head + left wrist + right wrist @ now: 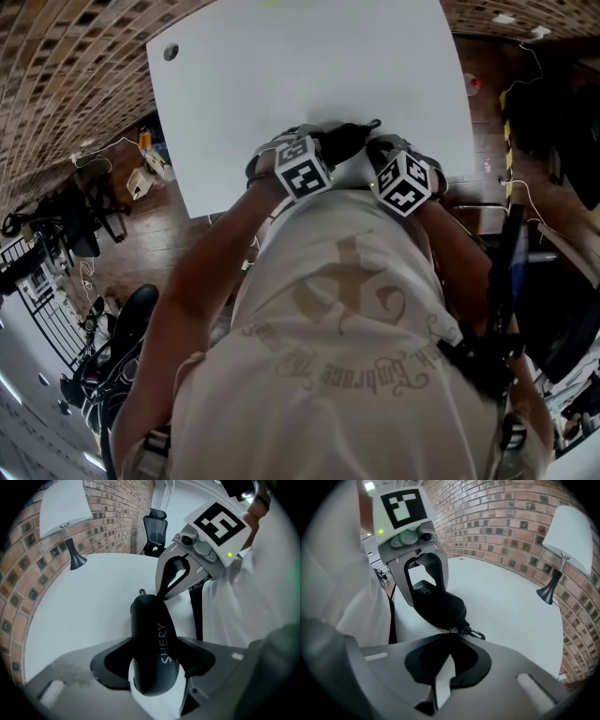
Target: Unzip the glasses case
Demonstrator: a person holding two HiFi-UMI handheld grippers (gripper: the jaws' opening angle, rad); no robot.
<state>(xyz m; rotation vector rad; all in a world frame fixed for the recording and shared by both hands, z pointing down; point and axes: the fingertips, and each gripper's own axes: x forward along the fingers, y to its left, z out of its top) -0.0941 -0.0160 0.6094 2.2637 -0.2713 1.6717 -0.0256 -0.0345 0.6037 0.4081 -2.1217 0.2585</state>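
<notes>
1. the black glasses case [152, 644] is on the white table [309, 66], at the edge close to the person's body. it has white letters along its side.
2. the left gripper [154, 663] pinches the case across its middle - both pads press on its sides.
3. the right gripper [450, 636] has its jaws pressed together at the tips, right at the case's far end. a thin zipper pull [450, 630] seems to go into them, but it is very small.
4. a small metal clip [473, 633] at that same end lies on the table just beside the right tips.
5. beyond the table - a lamp [565, 541] with a white shade, in front of a brick wall [501, 522].
</notes>
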